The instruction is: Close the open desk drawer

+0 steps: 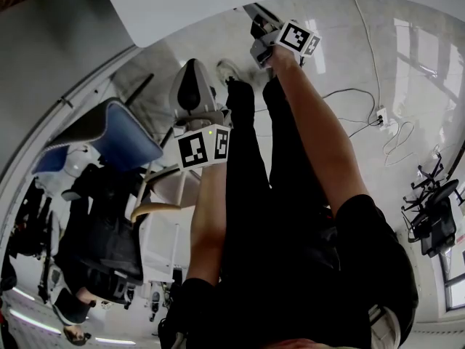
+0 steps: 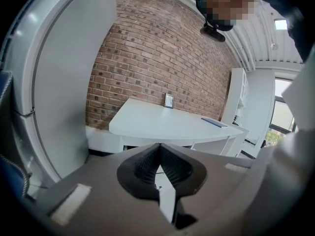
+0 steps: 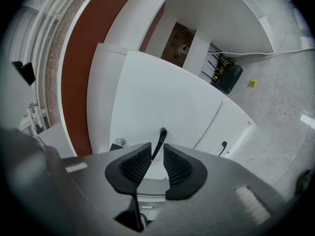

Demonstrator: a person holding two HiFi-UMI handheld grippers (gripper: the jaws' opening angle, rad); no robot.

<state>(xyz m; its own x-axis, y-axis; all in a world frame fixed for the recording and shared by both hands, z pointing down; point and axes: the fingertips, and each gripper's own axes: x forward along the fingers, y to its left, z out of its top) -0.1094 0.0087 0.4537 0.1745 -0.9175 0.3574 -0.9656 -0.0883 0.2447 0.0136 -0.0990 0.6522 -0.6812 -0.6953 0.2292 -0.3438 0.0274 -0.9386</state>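
In the right gripper view the white drawer front [image 3: 162,97] fills the middle, under the white desk top. Its thin black handle [image 3: 160,140] stands upright between the pads of my right gripper [image 3: 157,150], with a slim gap on each side, so the jaws are open around it. A second black handle [image 3: 223,147] sits on the panel to the right. In the head view my right gripper [image 1: 260,38] reaches to the desk edge [image 1: 182,13] at arm's length. My left gripper [image 2: 159,149] is shut on nothing, held back and lower [image 1: 195,93].
A blue office chair [image 1: 109,133] stands at my left. Cables and a power strip [image 1: 378,115] lie on the shiny floor at the right. A black bin [image 3: 227,77] sits under the desk. Ahead of the left gripper are another white desk [image 2: 162,122] and a brick wall [image 2: 157,58].
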